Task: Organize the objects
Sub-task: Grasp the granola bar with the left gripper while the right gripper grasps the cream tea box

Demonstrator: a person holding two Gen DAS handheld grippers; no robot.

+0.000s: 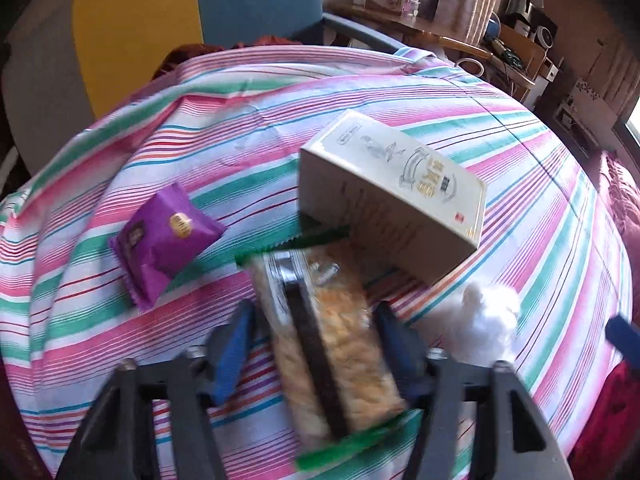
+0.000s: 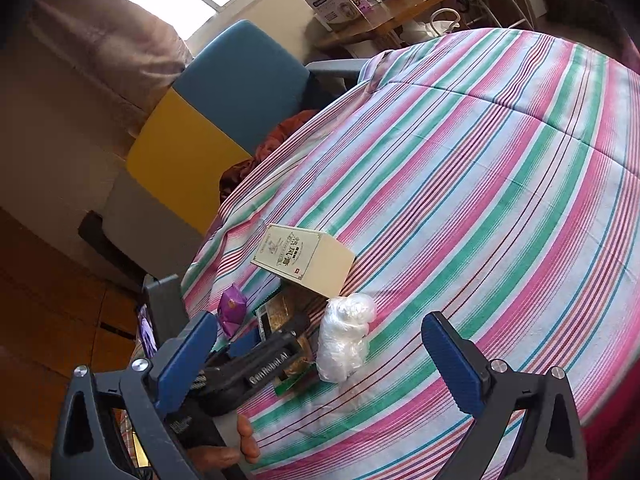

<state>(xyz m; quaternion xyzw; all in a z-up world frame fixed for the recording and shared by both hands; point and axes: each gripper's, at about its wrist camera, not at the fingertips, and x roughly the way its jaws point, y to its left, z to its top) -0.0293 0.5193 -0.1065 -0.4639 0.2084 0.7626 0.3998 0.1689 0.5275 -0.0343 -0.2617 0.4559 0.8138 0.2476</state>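
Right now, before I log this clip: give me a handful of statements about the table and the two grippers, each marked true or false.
1. The snack bar lies between the left gripper's blue fingers. True.
2. The right gripper is closed on the white plastic wad. False: its fingers stand wide apart, holding nothing.
3. The purple packet lies on the striped cloth, apart from the cream box. True.
4. The cream box stands upright on its small end. False: it lies on a long side.
5. The snack bar's far end reaches up to the cream box. True.
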